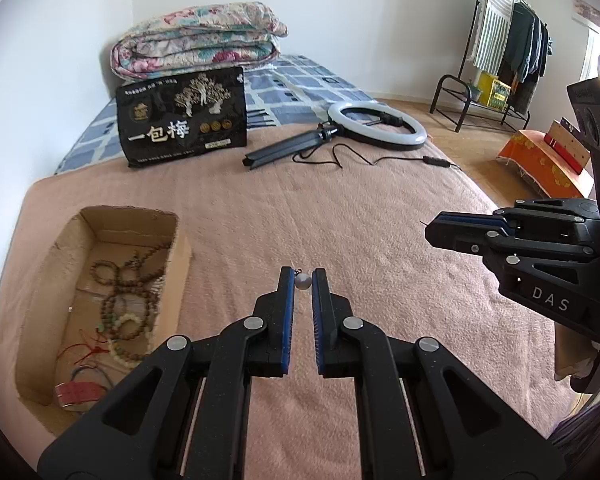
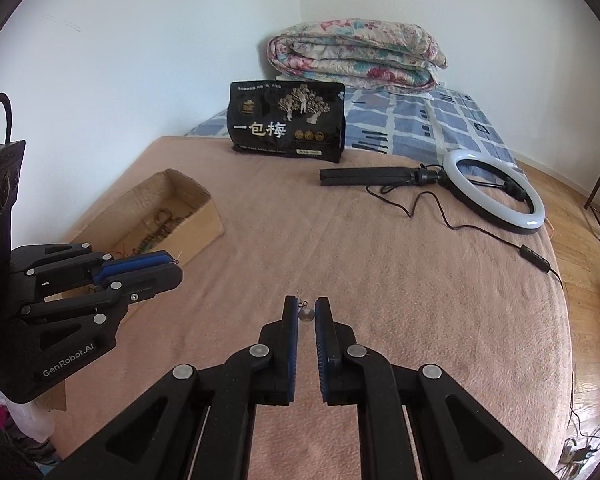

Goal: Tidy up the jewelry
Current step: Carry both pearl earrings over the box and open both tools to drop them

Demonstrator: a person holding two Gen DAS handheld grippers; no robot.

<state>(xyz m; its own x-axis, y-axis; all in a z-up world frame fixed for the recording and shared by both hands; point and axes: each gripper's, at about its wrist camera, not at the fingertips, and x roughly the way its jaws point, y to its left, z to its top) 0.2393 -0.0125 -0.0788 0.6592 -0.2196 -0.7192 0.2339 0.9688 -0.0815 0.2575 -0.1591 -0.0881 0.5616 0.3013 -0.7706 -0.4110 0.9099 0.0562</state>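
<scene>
Nearest the lens, lower centre of the left wrist view: left hand-held gripper (image 1: 303, 280), jaws nearly closed, pinching a small pearl earring (image 1: 303, 281) at the tips w/ its wire hook poking up. Same setup in the right wrist view: right hand-held gripper (image 2: 306, 312) clamped on a second earring (image 2: 306, 315), greyish bead, hook just above it. Each gripper also shows at the edge of the other's view, jaws together, a thin wire sticking out of the tip.

Both earrings sit in the air over the pink blanket (image 1: 340, 208) on the bed, not resting on it. Cardboard box (image 1: 140, 224) is at lower left of the left view, open-topped, already holding bead bracelets (image 1: 128, 292) and red cord. Farther out: black snack bag (image 1: 182, 114) upper left-centre, ring light (image 1: 376, 124) w/ cable upper centre, folded quilt (image 1: 198, 40) behind.

Step in hand, I'd say: carrying the pair to the box. Next move calls for swinging both grippers left, getting tips over the box opening, then easing the jaws apart so the earrings drop inside. Risk: tiny hooks may catch on the pads or snag the bracelets; box wall is close to the left gripper's path.
</scene>
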